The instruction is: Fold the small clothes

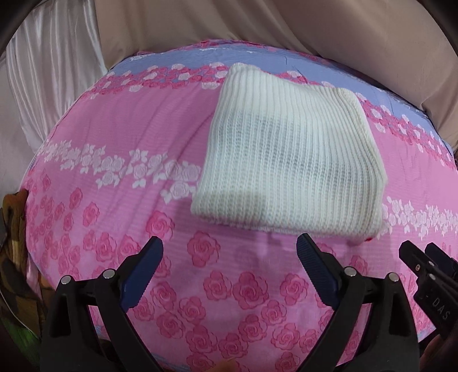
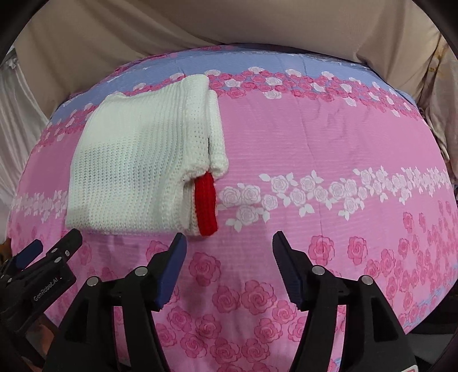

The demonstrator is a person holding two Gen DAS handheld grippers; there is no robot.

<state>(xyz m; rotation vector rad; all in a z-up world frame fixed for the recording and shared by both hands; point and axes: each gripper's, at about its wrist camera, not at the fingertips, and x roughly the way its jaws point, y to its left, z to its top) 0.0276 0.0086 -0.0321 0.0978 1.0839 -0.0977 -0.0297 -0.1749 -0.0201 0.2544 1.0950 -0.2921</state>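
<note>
A white knitted garment (image 1: 289, 160) lies folded into a rough square on the pink rose-print sheet (image 1: 114, 148). In the right wrist view it (image 2: 137, 171) lies at the left, with a red knitted cuff (image 2: 204, 206) sticking out at its near right corner. My left gripper (image 1: 230, 246) is open and empty, just in front of the garment's near edge. My right gripper (image 2: 229, 243) is open and empty, near the garment's near right corner. Each gripper shows at the edge of the other's view: the right one (image 1: 423, 263) and the left one (image 2: 51, 251).
The sheet (image 2: 315, 137) covers a rounded surface with a lilac band (image 2: 257, 60) at the far edge. Beige fabric (image 2: 200, 25) hangs behind it, and white satin cloth (image 1: 48, 74) is at the far left. A brown patterned object (image 1: 14, 229) sits off the left edge.
</note>
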